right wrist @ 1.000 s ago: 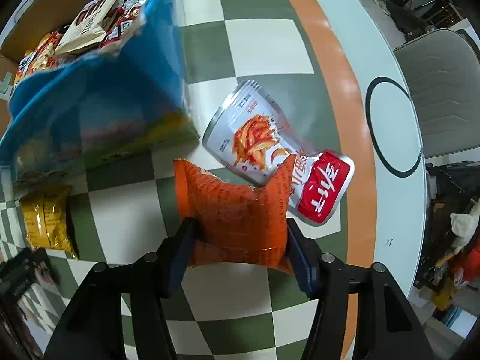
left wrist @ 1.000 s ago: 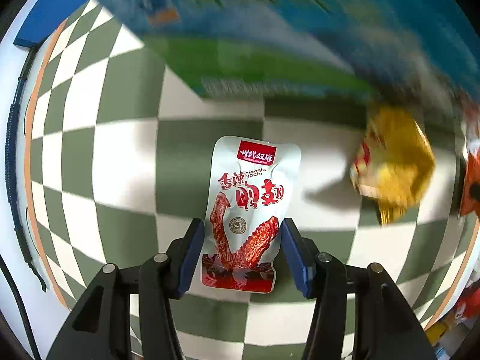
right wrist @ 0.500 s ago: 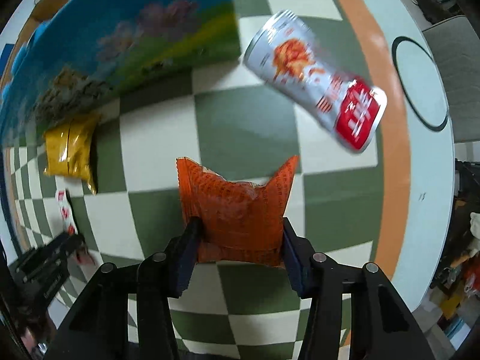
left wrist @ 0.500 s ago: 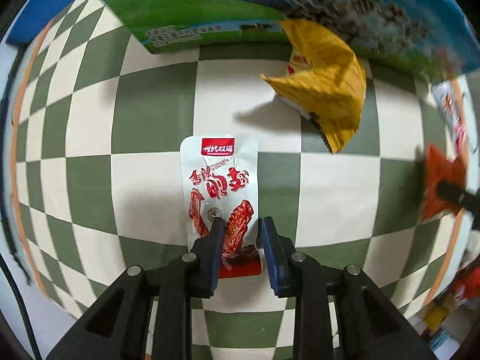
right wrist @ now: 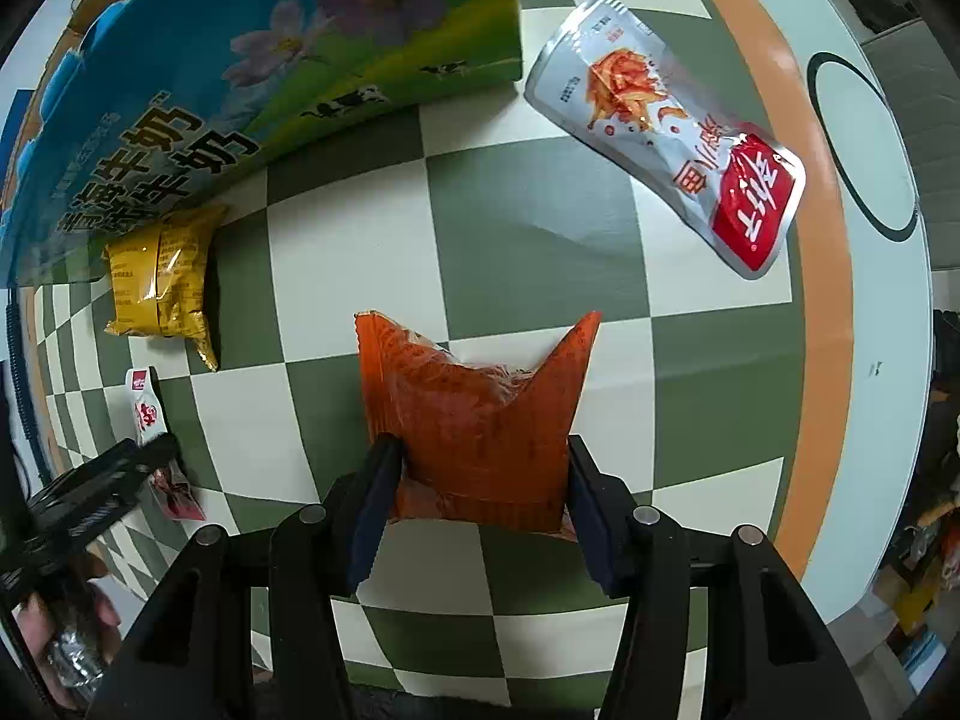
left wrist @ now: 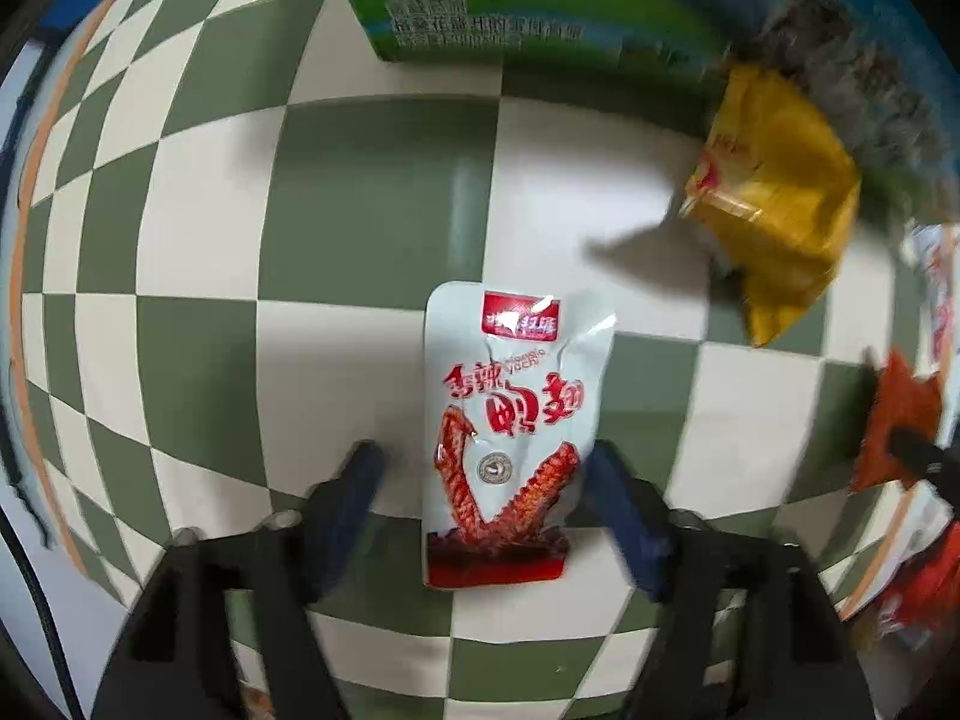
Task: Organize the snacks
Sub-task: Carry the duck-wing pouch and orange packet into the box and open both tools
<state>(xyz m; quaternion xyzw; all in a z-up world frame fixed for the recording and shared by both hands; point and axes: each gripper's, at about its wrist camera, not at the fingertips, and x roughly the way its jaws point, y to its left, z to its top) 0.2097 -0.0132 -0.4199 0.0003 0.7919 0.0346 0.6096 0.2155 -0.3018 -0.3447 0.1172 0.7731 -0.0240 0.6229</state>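
Snacks lie scattered over your checkered tabletop (right wrist: pixel 528 204), so work down by size. Biggest is the milk carton box (right wrist: pixel 270 60), standing toward the far edge. Next comes the silver pouch (right wrist: pixel 660 126), lying flat near the orange-banded right edge, well apart from the rest. Your right tongs (right wrist: pixel 477 492) are clenched on the orange packet (right wrist: pixel 474 414), pads pressing both sides of its lower half, though the jaws are easing wider; keep the squeeze firm or that slick film will likely slide out. The yellow packet (right wrist: pixel 162 276) rests just beside the box's near face. Smallest is the duck-wing sachet (left wrist: pixel 510 438), flat on the tabletop between your left tongs (left wrist: pixel 480 492), whose jaws are opening and stand clear of it on either side: it is released. Whether that spot is its intended place I cannot tell. Lift the left tongs straight up so neither finger drags the sachet askew.
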